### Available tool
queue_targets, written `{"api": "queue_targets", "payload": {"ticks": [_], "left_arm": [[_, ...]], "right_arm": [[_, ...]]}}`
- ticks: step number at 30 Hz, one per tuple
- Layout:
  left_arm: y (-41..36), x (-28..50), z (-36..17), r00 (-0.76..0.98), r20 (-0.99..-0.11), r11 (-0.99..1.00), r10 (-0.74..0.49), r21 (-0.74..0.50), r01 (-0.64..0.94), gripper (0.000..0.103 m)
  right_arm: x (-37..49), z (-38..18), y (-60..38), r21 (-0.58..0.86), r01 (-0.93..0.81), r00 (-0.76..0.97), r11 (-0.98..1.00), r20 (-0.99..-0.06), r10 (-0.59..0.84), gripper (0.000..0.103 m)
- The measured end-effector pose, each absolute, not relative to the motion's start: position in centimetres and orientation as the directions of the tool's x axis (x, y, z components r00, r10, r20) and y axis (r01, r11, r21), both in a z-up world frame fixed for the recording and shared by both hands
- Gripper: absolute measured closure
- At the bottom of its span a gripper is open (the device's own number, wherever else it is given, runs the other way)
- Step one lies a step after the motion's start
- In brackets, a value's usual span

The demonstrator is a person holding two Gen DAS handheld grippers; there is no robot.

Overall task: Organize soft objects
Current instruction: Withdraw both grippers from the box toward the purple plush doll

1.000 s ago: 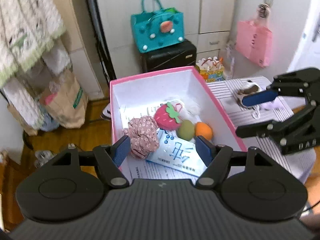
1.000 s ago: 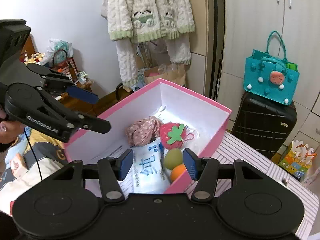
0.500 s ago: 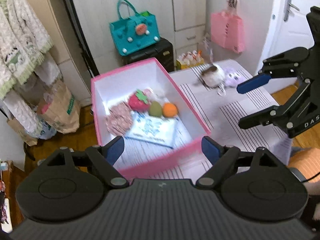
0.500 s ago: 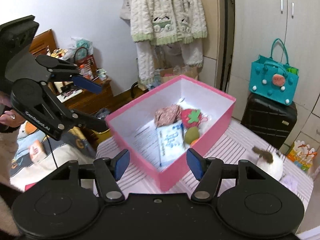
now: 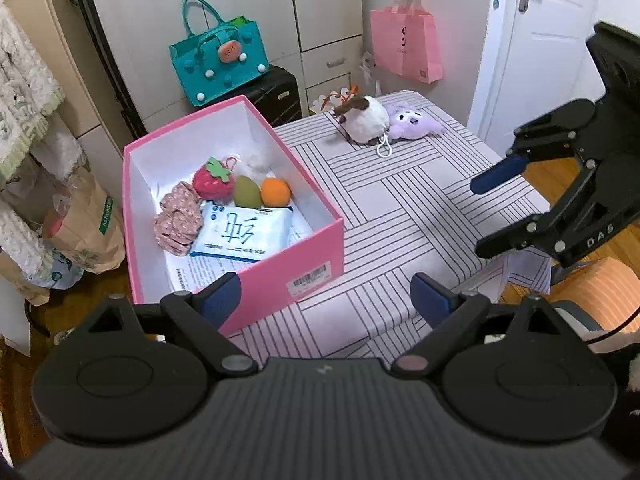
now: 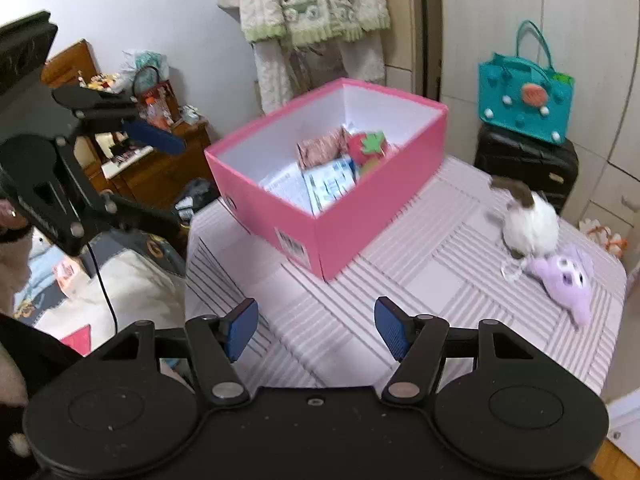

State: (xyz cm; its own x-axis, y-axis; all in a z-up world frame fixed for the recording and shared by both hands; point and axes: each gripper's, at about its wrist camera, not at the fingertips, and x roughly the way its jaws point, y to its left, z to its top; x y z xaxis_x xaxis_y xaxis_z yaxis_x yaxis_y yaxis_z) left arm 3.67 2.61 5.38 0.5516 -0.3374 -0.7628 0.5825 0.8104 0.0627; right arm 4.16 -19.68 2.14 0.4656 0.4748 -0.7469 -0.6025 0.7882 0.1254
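Pink cardboard box (image 5: 280,276) with white inside sits on striped-cloth desk (image 5: 400,216), left portion. Inside box: red plush strawberry (image 5: 213,182), green egg-shaped sponge (image 5: 247,192), orange round sponge (image 5: 275,193), pink floral fabric scrunchie (image 5: 178,218), light-blue tissue pack (image 5: 242,234) lying flat over printed paper. Far end of desk, well apart from box: white-and-brown round plush (image 5: 366,120) touching purple plush toy (image 5: 412,124), both lying loose on the cloth.

Around: teal felt handbag (image 5: 220,60) on black suitcase (image 5: 280,96) behind desk, pink paper bag (image 5: 406,46) hanging on cabinet, brown paper bag (image 5: 86,232) on floor left, knit cardigan (image 6: 312,4) hanging by wall, wooden side cabinet with clutter. Box wall stands between the left fingers and the items inside; nothing blocks the plushes.

Left gripper (image 5: 324,300) low at near desk edge, angled down, fingers spread wide and just been opening, nothing held; near corner of box shows between them, not touched. Right gripper (image 6: 316,328) over near desk edge, angled down, fingers spread and just been opening, only bare cloth between them. Both plushes lie well beyond and right of the right fingers. Box is ahead, slightly left. Right view blurred.
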Motion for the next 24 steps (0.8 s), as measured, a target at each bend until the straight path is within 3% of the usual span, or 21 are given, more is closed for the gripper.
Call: {"api": "queue_targets", "payload": {"ticks": [4, 9, 16, 24], "left_arm": [[1.6, 3.8, 4.2, 0.529, -0.763, 0.801, -0.373, 0.023, 0.598, 0.011], [-0.9, 3.8, 3.1, 0.575, -0.73, 0.771, -0.369, 0.106, 0.629, 0.011], [-4.4, 5.3, 1.6, 0.493, -0.702, 0.702, -0.514, -0.014, 0.712, 0.012], [-8.7, 7.4, -0.7, 0.504, -0.641, 0.688, -0.578, -0.051, 0.724, 0.012]], "right_arm": [[3.2, 0.6, -20.9, 0.105, -0.581, 0.491, 0.807, -0.746, 0.45, 0.033], [2.6, -1.1, -22.7, 0.071, -0.542, 0.546, 0.838, -0.728, 0.415, 0.033], [3.3, -2.7, -25.5, 0.01, -0.486, 0.652, 0.874, -0.662, 0.37, 0.028], [7.6, -5.9, -30.4, 0.07, -0.401, 0.683, 0.913, -0.641, 0.349, 0.023]]}}
